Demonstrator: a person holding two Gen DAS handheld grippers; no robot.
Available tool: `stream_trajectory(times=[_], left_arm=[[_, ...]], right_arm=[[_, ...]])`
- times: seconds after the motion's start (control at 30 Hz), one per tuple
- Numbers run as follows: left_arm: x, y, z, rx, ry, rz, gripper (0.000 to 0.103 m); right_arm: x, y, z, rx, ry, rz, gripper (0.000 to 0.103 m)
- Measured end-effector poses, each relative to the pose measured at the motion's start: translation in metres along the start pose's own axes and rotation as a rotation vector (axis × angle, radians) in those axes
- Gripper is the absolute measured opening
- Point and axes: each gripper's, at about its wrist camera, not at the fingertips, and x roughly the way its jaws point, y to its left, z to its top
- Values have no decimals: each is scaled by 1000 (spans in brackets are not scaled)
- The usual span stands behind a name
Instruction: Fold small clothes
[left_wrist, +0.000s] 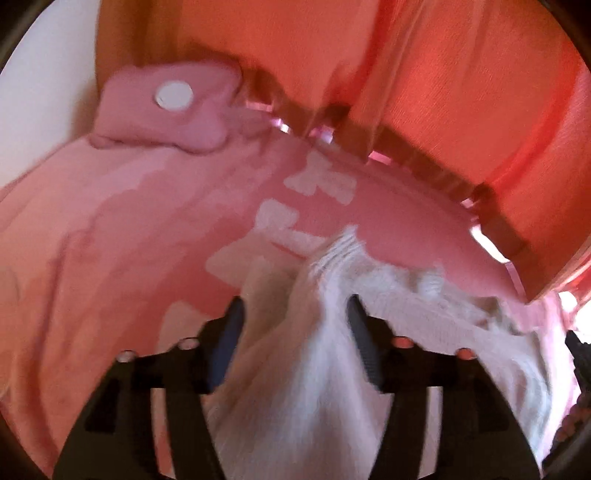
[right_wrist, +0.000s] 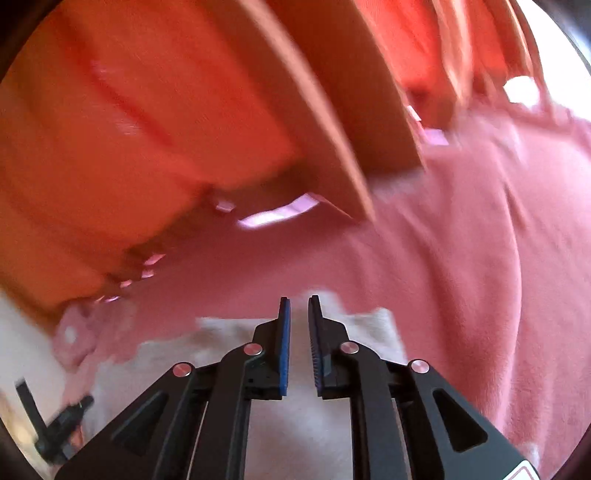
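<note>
Across the upper part of my left wrist view I see orange curtain fabric (left_wrist: 461, 92), hanging in folds behind a wooden frame (left_wrist: 424, 162). At upper left sits a pink plush shape (left_wrist: 155, 114) with a white round spot (left_wrist: 173, 95). A pink bedcover (right_wrist: 461, 240) fills the right of my right wrist view.

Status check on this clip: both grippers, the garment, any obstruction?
Left gripper open, astride bunched white garment. Right gripper nearly shut, nothing visibly held, above white garment. Pink cloth underneath. Nothing blocking.
</note>
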Motion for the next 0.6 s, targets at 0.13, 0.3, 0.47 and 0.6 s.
stream_trajectory(times=[0.13,0.3,0.47,0.6], left_arm=[[-46,27,-26,-59,-28,-26,82],[-51,73,-87,-246,111,-16,84],[-51,75,-95,-236,146,-73,71],[-57,78,-101,-252,152,-153,23]], right_arm=[[-12,72,-58,-187,160,168,12],[-1,125,-153,-337,370,235,8],[-4,143,-162,-448,317,158,8],[-11,128,-146,-300,323,238,9]])
